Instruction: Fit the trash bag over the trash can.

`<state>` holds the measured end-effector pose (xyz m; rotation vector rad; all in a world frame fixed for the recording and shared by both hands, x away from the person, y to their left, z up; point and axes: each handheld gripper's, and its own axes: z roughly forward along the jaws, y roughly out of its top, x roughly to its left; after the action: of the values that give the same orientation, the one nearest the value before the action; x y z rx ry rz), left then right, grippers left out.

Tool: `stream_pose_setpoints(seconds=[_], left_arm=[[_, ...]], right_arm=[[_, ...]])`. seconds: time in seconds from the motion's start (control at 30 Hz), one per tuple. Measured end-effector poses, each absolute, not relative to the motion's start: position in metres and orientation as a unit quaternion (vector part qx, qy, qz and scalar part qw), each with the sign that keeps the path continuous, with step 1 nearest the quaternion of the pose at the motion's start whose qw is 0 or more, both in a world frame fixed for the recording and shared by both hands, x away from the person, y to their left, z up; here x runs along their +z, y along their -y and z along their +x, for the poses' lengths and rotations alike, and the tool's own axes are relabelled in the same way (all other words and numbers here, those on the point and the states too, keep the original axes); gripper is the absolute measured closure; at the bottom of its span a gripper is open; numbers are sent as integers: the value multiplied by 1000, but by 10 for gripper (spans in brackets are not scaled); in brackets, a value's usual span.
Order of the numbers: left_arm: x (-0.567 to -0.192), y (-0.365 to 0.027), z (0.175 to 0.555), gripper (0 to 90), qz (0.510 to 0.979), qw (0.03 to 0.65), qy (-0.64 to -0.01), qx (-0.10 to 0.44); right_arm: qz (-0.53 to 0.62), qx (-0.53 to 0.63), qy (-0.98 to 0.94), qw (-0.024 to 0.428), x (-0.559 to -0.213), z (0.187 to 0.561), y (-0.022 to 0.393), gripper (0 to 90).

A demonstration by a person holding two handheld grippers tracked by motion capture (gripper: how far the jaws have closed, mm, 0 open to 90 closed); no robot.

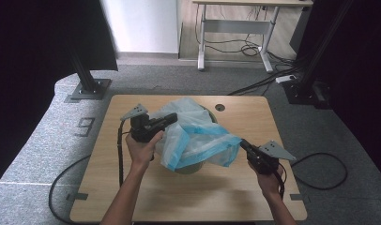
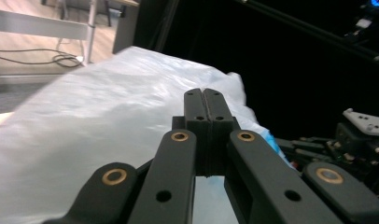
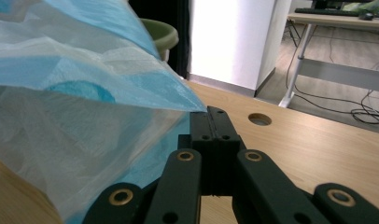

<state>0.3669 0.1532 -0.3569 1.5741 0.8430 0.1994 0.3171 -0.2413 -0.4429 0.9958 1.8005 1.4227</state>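
Bag (image 1: pixel 198 140) stretched between both tools

— Surface? 
— Light wooden table (image 1: pixel 146 192), rounded corners, a round hole (image 1: pixel 220 107) near the far edge, standing on grey carpet (image 1: pixel 34 154).
— Directly on it?
— Near the middle, a green bin (image 1: pixel 191 167), mostly hidden under a translucent blue-and-white plastic bag (image 1: pixel 198 138) draped over it; bin rim (image 3: pixel 160 29) seen again behind the bag in the right gripper view.
— Elsewhere?
— Bare wood along the near edge and both sides.
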Motion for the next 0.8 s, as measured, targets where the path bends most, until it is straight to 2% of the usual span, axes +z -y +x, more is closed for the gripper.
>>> stream_pose_setpoints(seconds=[0.37,0.8], left_arm=[[-354,-176,364,900,702,591,-379,122],[-362,-206,354,900,685,596,-396,139]], right_arm=[[404,536,-670,316,-445,323,262,889],[377,566,-660,321,-441,311,270,887]])
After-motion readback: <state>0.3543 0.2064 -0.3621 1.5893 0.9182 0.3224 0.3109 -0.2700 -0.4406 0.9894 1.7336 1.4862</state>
